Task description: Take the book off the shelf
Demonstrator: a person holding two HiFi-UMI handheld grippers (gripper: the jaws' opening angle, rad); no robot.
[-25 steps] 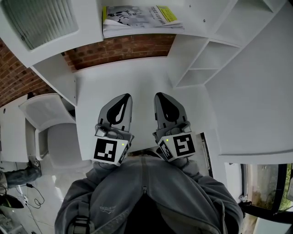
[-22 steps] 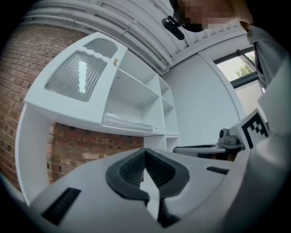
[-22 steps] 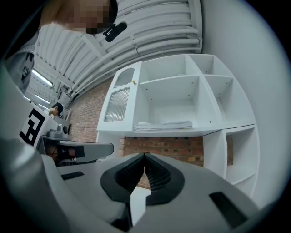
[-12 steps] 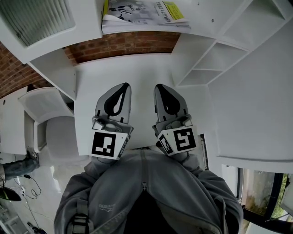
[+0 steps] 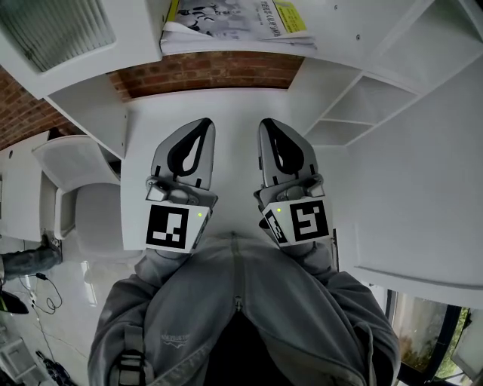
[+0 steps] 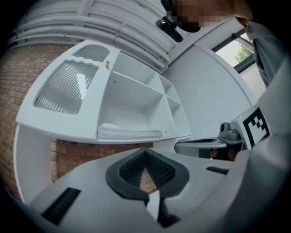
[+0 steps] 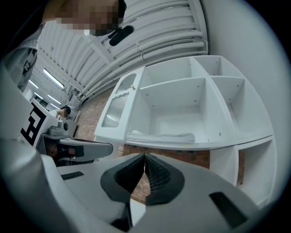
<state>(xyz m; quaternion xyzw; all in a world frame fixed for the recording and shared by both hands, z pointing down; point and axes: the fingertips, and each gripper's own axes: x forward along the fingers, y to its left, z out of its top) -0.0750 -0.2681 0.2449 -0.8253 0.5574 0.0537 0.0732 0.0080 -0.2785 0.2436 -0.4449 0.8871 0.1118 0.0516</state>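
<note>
Right, starting at the far left, we have the ribbed glass door (image 5: 53, 30) of the white shelf unit (image 5: 332, 34). Below it a white chair (image 5: 79, 188) sits beside the white desk (image 5: 234, 109).

Now to our left gripper (image 5: 204, 124). It is held out from the grey sleeve (image 5: 162, 264), level with its partner, with the nose aimed across the desk towards the brick wall (image 5: 211, 71) and tipped a touch upward. Its own camera shows the dark ribbed pads pressed together with nothing between them.

Up top in the middle is the book (image 5: 234, 22). It lies flat on the floor of the shelf's wide compartment, page edges facing us and a yellow patch on its cover. It sits above and well clear of both grippers.

Our right gripper (image 5: 266, 124) runs parallel, just beside the left, with its marker cube (image 5: 298, 225) back near our chest. Its pads meet too, and it grips nothing.

Further right, the unit breaks into smaller open cubbies (image 5: 362, 102) with white walls.
</note>
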